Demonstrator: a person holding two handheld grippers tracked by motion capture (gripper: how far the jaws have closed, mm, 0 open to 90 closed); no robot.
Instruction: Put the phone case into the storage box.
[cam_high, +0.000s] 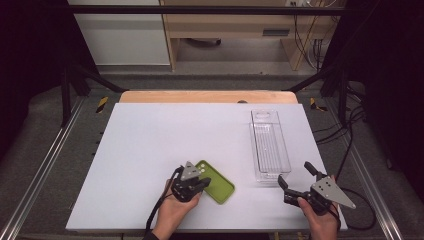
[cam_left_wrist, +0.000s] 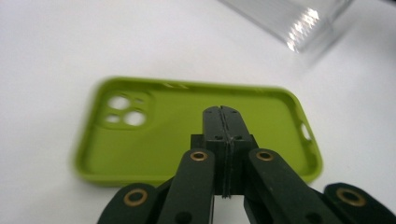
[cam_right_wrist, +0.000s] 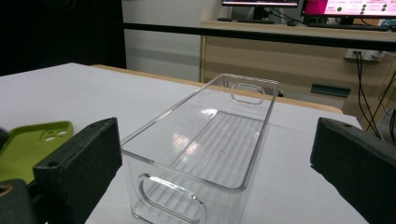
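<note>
the left gripper (cam_left_wrist: 223, 140) (jaws together) hovers over the green phone case (cam_high: 218, 181) while the right gripper (cam_high: 296, 181), jaws apart, faces the clear bin (cam_high: 270, 145); next likely means opening to grasp the case.

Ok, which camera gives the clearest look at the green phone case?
The left gripper view: the green phone case lies inside-up, camera cutouts and raised rim plain. The high view shows it small, partly behind the left claw. The right gripper view catches one corner at the edge.
</note>
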